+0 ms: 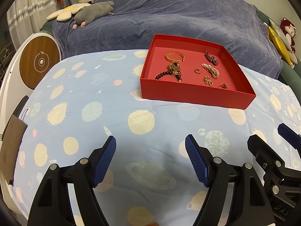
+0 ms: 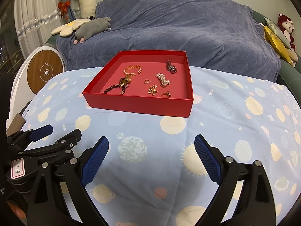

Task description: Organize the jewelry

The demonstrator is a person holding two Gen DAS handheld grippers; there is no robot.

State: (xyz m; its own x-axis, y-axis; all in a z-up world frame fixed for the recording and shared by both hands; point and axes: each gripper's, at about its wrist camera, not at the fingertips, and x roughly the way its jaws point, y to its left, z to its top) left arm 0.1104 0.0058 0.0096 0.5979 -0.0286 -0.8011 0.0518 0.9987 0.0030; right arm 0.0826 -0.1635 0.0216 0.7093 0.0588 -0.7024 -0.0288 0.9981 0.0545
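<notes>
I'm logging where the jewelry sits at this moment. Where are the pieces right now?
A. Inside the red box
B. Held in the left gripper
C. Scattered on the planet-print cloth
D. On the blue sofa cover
A: the gold bracelet, pearl piece and dark bead strand all lie on the floor of the open red box, while both grippers hover open and empty.

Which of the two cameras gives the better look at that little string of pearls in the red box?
The right wrist view: the pearl piece lies near the middle of the red box, seen straight on. The left wrist view shows it too, with the box further right and skewed.
</notes>
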